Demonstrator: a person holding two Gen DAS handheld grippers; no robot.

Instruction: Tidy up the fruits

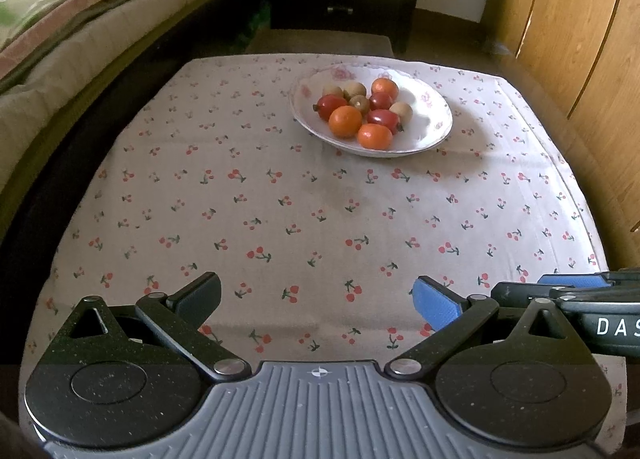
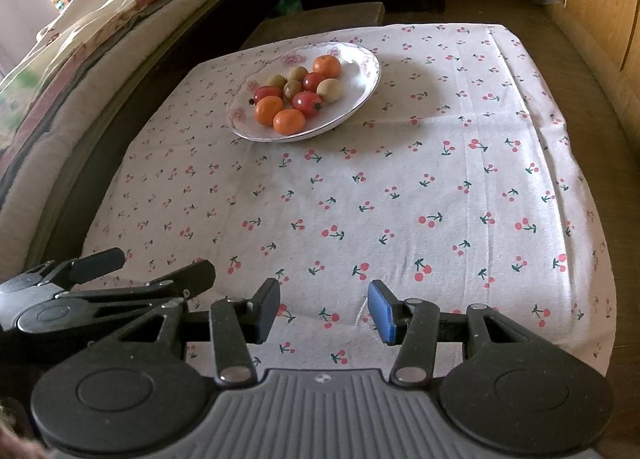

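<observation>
Plainly, the left gripper [image 1: 316, 301] gapes wide and empty low over the tablecloth [image 1: 280, 199]; the right gripper [image 2: 324, 309], narrower, also holds nothing. All fruits [image 2: 296, 95] sit heaped in the plate [image 2: 362, 93] beyond, fitting either fruit just gathered or fruit awaiting sorting.

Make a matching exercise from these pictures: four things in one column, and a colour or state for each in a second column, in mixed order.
Things:
1. plate
2. nearest mandarin
3. left gripper
4. tablecloth

Descriptions:
A. orange
B. open, holding nothing
C. white with pink flowers, holds all the fruit
D. printed with red cherries

Pairs: 1-C, 2-A, 3-B, 4-D
</observation>
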